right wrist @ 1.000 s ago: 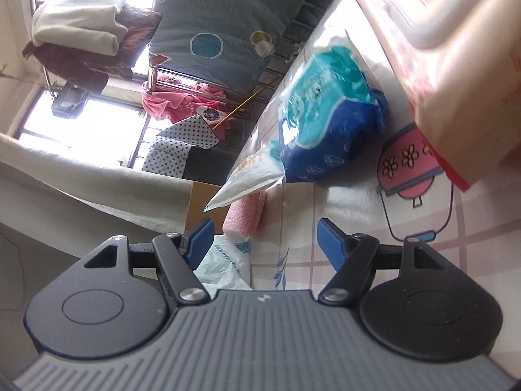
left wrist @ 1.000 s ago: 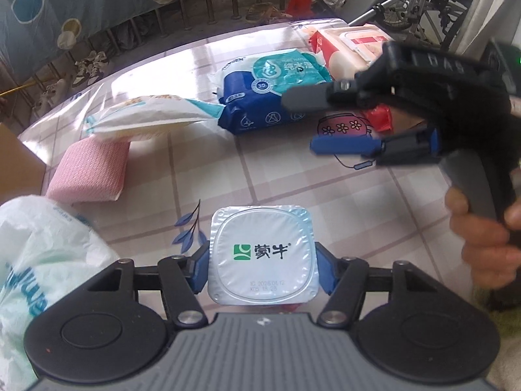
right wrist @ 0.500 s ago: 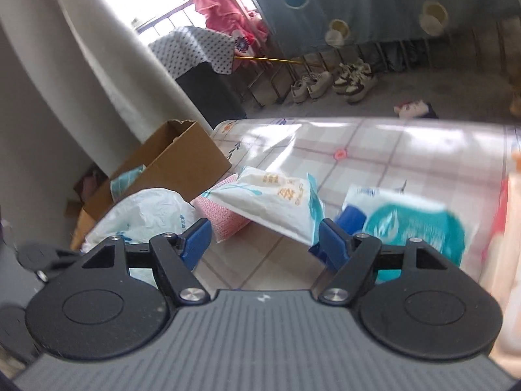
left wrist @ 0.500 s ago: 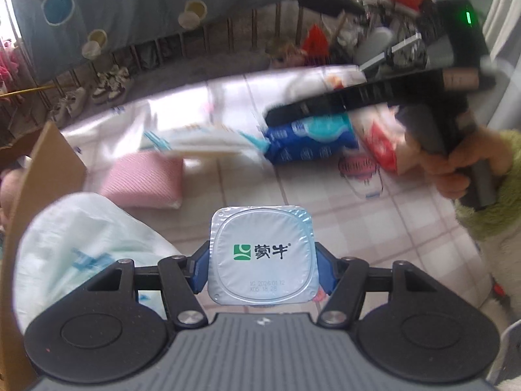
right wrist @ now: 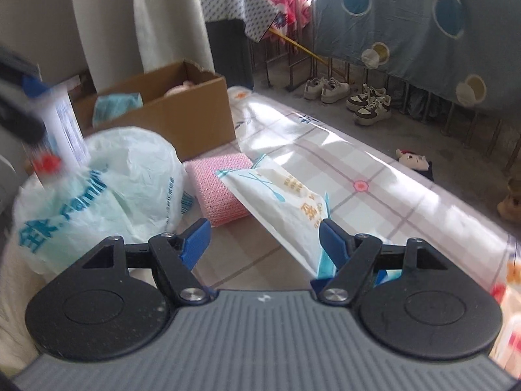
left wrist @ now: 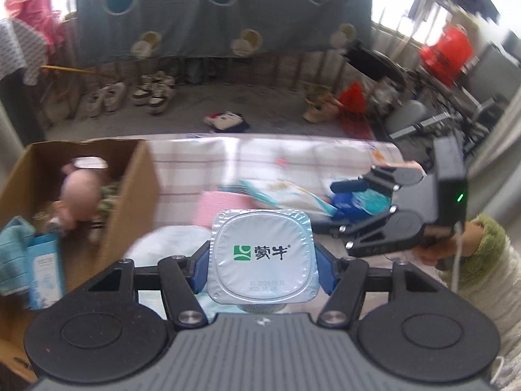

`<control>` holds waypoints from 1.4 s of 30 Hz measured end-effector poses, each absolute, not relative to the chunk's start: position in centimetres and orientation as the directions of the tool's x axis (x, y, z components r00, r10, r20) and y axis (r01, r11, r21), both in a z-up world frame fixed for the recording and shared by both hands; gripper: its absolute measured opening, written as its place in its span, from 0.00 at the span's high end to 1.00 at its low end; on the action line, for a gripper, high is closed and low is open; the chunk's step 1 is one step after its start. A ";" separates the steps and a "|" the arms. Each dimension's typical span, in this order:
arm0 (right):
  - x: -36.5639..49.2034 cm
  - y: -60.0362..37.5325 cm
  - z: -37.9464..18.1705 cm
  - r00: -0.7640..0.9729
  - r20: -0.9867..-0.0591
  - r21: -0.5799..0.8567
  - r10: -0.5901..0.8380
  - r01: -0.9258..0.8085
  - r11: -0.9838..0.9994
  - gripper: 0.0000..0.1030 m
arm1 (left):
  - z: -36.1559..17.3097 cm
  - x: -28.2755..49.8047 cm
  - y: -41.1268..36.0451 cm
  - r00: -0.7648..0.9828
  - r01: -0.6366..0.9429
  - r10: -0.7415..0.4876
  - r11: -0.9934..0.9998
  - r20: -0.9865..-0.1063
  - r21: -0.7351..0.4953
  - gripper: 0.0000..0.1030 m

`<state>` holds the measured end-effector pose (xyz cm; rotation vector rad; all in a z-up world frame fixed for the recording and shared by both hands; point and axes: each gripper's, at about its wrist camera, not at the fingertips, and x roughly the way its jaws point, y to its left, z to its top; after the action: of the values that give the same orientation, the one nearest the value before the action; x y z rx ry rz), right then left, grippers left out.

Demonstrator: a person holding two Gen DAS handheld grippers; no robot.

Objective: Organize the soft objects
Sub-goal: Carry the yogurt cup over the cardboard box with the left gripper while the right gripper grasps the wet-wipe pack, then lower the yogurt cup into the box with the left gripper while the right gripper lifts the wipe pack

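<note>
Fingers (left wrist: 199,268) of my left gripper (left wrist: 262,268) squeeze a yogurt cup (left wrist: 262,257) from both sides, up in the air near the cardboard box (left wrist: 130,202). Right gripper (right wrist: 263,239) has just been opening & holds nothing; a white wipes pack (right wrist: 283,205) lies on the table (right wrist: 374,169) under it, w/ a pink sponge (right wrist: 218,185) & plastic bag (right wrist: 107,179) beside.

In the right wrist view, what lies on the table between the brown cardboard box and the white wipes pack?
A pink textured sponge pad lies between the brown cardboard box and the white wipes pack, whose corner overlaps it; the right wrist view shows this.
</note>
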<state>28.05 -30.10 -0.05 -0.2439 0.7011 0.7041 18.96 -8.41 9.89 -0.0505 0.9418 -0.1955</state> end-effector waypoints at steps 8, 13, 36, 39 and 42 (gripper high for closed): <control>31.8 -24.5 -3.0 0.560 -0.729 -0.112 0.394 -0.665 0.738 0.33 | 11.2 19.0 0.3 0.610 -0.007 -0.105 0.990 -0.785 -0.138 0.38; 32.8 -25.0 -2.5 0.577 -0.715 -0.041 0.394 -0.597 0.801 0.64 | 9.3 19.6 5.8 0.600 -0.096 -0.074 0.982 -0.796 -0.163 0.38; 34.0 -33.5 3.6 0.711 -0.591 0.379 0.381 -0.172 0.909 0.87 | -4.6 27.1 15.0 0.352 -0.184 -0.018 0.979 -0.936 -0.088 0.38; 32.8 -32.9 5.9 0.719 -0.562 0.403 0.409 -0.195 0.894 0.87 | -5.2 27.2 15.1 0.344 -0.183 -0.024 0.979 -0.939 -0.092 0.38; 31.7 -32.0 8.2 0.715 -0.528 0.431 0.457 -0.238 0.870 0.87 | -5.0 27.2 15.3 0.356 -0.184 -0.039 0.977 -0.934 -0.111 0.38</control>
<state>31.66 -31.99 8.19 0.3478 0.6708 0.3934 27.21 15.34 -4.99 -0.2097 1.2059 0.0946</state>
